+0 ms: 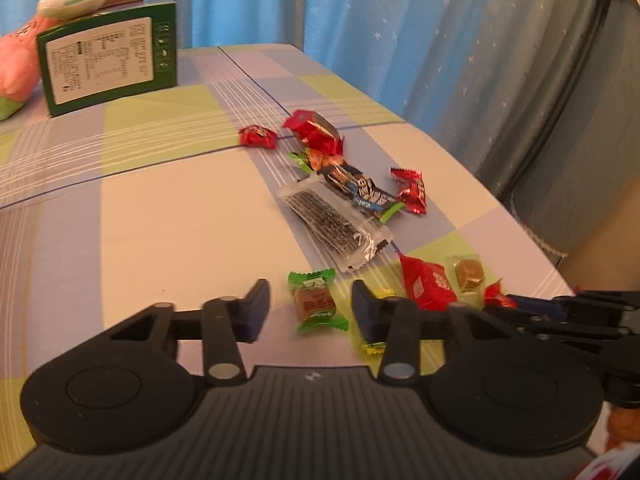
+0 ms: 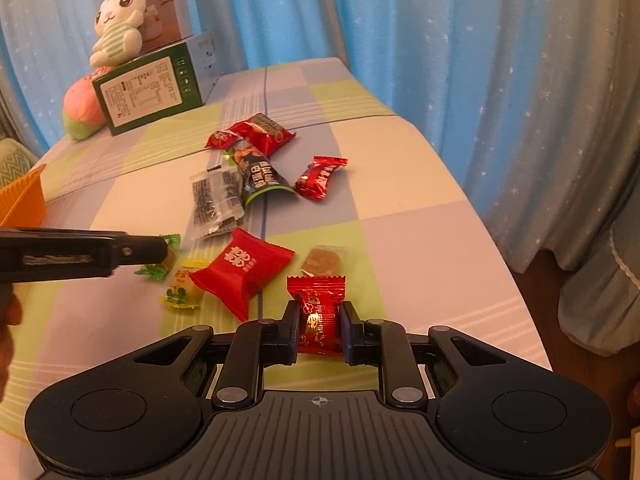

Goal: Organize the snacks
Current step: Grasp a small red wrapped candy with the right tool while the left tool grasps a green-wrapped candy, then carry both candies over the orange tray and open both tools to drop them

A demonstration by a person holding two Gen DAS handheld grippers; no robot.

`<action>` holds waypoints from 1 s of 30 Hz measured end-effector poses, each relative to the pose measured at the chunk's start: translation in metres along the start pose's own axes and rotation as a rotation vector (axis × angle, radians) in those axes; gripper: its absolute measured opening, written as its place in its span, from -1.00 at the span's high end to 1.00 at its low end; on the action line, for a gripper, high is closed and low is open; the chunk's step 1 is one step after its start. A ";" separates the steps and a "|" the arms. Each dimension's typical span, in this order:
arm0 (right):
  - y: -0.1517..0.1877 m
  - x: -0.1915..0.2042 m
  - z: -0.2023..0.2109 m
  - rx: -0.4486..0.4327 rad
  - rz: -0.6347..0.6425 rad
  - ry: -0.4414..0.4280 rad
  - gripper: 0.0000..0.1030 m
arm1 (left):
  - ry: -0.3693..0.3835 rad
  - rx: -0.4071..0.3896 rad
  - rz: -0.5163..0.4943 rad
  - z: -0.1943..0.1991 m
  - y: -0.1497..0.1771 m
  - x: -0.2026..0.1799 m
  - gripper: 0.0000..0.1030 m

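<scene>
Candy in crinkly wrappers lies scattered on the tabletop (image 2: 420, 216). Right hand-held gripper (image 2: 319, 330) is clamped across a red candy (image 2: 319, 316); left hand-held gripper (image 1: 310, 306) straddles, jaws apart, a green-wrapped candy (image 1: 316, 305). Both seem light and slippery; grip mid-body.

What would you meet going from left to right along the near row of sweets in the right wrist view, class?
Black left gripper → green-wrapped brown candy → yellow-wrapped candy → large red pillow packet → small red candy clamped in the right gripper.
</scene>
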State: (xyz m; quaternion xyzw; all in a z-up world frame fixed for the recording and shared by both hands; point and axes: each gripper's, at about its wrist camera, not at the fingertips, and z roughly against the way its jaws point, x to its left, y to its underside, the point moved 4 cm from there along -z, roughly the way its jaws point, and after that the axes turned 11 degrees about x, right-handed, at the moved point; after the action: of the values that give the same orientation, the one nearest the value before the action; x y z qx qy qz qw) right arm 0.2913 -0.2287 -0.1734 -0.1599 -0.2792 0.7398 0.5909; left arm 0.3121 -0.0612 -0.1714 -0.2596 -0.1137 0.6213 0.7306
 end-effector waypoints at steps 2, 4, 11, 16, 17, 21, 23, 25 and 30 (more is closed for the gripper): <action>0.001 -0.001 0.002 -0.001 -0.007 0.002 0.60 | -0.016 0.013 -0.023 -0.005 0.001 -0.002 0.51; 0.002 -0.003 0.004 -0.002 -0.015 0.000 0.60 | -0.025 0.023 -0.048 -0.007 0.003 -0.005 0.63; -0.001 -0.001 0.018 -0.024 -0.018 -0.004 0.60 | -0.047 0.012 -0.046 0.011 0.010 -0.001 0.65; -0.015 0.011 0.045 -0.061 -0.007 -0.033 0.60 | -0.064 -0.034 -0.008 0.051 0.011 0.010 0.65; -0.020 0.017 0.052 -0.070 0.001 -0.047 0.60 | -0.065 -0.047 0.004 0.061 0.011 0.013 0.65; -0.043 0.056 0.082 -0.113 0.076 -0.116 0.60 | -0.083 -0.094 0.044 0.104 0.013 0.032 0.65; -0.053 0.083 0.094 -0.134 0.127 -0.155 0.60 | -0.105 -0.110 0.059 0.124 0.016 0.044 0.65; -0.059 0.113 0.101 -0.143 0.173 -0.199 0.60 | -0.129 -0.123 0.077 0.146 0.019 0.061 0.65; -0.062 0.187 0.103 -0.133 0.259 -0.304 0.60 | -0.209 -0.121 0.135 0.190 0.041 0.114 0.65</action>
State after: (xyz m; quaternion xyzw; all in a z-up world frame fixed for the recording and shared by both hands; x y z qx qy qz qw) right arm 0.2347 -0.0622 -0.0364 -0.1199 -0.3905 0.8052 0.4299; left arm 0.2079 0.0982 -0.0511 -0.2440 -0.2085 0.6849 0.6542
